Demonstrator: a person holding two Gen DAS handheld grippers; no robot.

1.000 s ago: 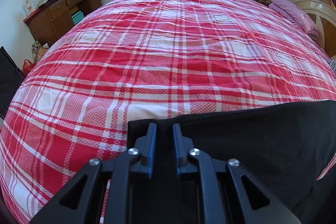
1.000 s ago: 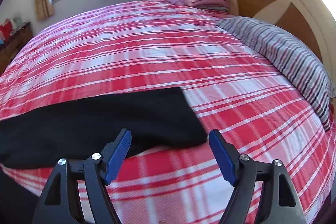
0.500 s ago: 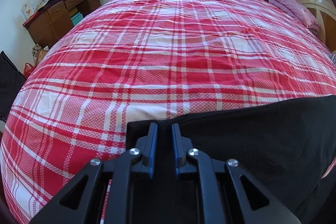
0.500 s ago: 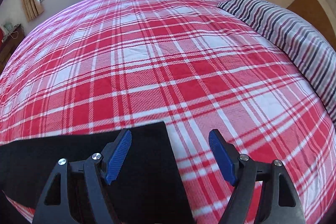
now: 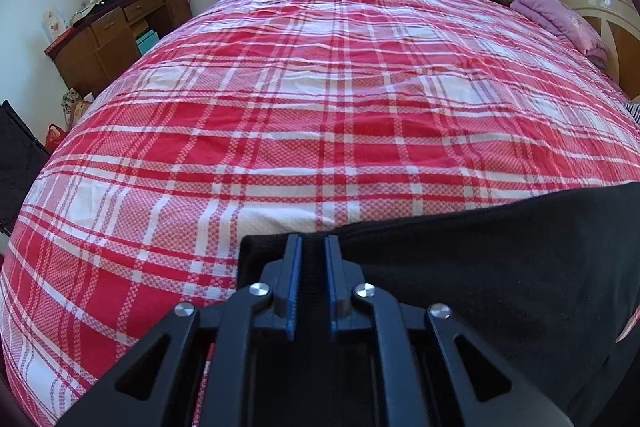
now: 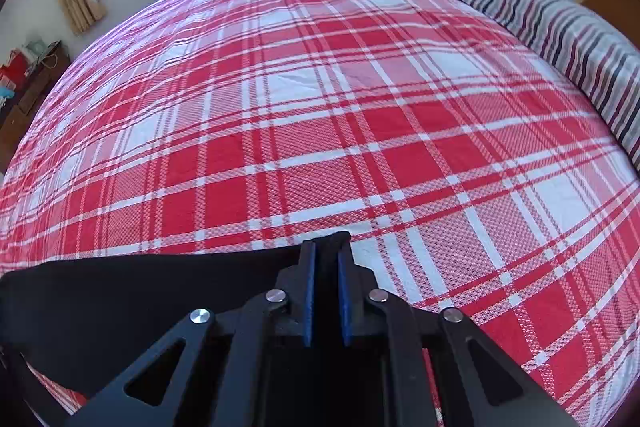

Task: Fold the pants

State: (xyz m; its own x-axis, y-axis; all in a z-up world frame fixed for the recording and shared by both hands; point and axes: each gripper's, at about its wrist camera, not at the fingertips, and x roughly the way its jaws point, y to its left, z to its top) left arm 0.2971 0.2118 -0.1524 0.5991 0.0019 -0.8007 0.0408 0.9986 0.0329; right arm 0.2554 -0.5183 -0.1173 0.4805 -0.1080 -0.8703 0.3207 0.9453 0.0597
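Blue pads: on both claws the blue-lined jaws stand almost together, with black cloth pinched between them.
Left gripper (image 5: pixel 308 243): closed on the near left corner of the pants (image 5: pixel 500 267); the cloth runs away to the right from this claw.
Right gripper (image 6: pixel 326 247): closed on the near right corner of the same pants (image 6: pixel 140 291); here the cloth runs away to the left.
Pants position: they lie flat on the near edge of the red plaid bedspread (image 5: pixel 320 107), stretched between the two claws.
Long axis: left to right, along the near side of the bed.
Key relation: each claw has one end, so neither is nearer; the free bedspread lies on the far side.
Hand pose: both claws point steeply down and forward at the bed.
Judgement: the next move probably lifts both corners together; uneven lifting could skew the fold.
Surroundings: striped pillow (image 6: pixel 560 39) far right, wooden desk (image 5: pixel 108 39) far left.
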